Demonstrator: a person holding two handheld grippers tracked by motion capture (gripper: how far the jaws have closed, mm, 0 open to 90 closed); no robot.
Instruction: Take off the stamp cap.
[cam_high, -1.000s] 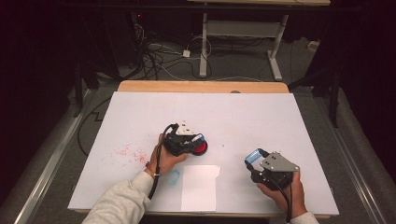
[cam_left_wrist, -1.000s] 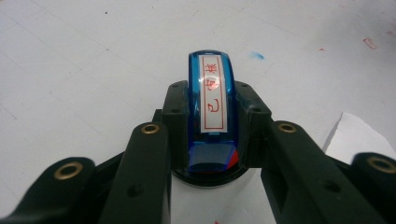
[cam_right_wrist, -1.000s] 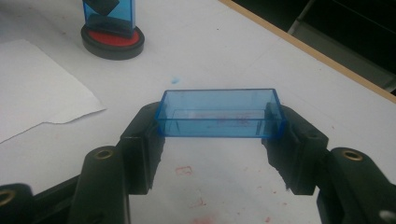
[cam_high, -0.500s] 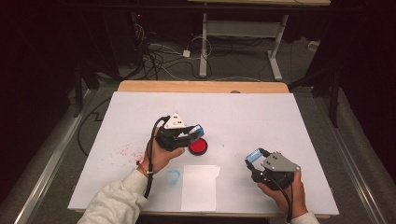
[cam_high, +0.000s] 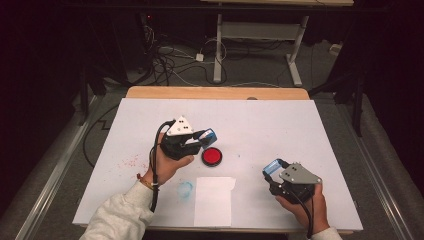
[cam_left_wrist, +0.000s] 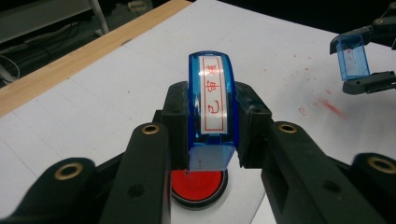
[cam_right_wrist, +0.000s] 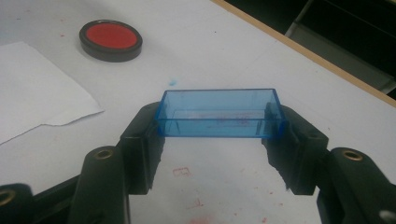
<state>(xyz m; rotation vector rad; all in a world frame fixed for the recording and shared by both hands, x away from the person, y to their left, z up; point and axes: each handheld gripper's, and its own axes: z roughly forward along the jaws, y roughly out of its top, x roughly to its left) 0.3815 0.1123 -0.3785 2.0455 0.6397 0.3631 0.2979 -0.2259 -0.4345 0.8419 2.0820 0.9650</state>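
Note:
My left gripper (cam_high: 206, 136) is shut on a blue stamp (cam_left_wrist: 212, 98) whose white label carries red characters. It hangs just above and left of a round red ink pad (cam_high: 212, 156), which also lies below the jaws in the left gripper view (cam_left_wrist: 196, 184). My right gripper (cam_high: 271, 168), near the table's front right, is shut on the stamp's clear blue cap (cam_right_wrist: 219, 114), held by its two short ends above the table. A white paper sheet (cam_high: 214, 200) lies at the front edge between the two hands.
The white table cover (cam_high: 280, 125) carries red ink specks (cam_high: 131, 162) at the left and a blue smudge (cam_high: 185, 189) beside the paper. A wooden strip (cam_high: 215, 93) runs along the far edge. Beyond it are cables and desk legs on the floor.
My left gripper has lifted off the ink pad with the stamp and drawn slightly left, so the whole pad is uncovered. The right gripper with the cap has not moved.

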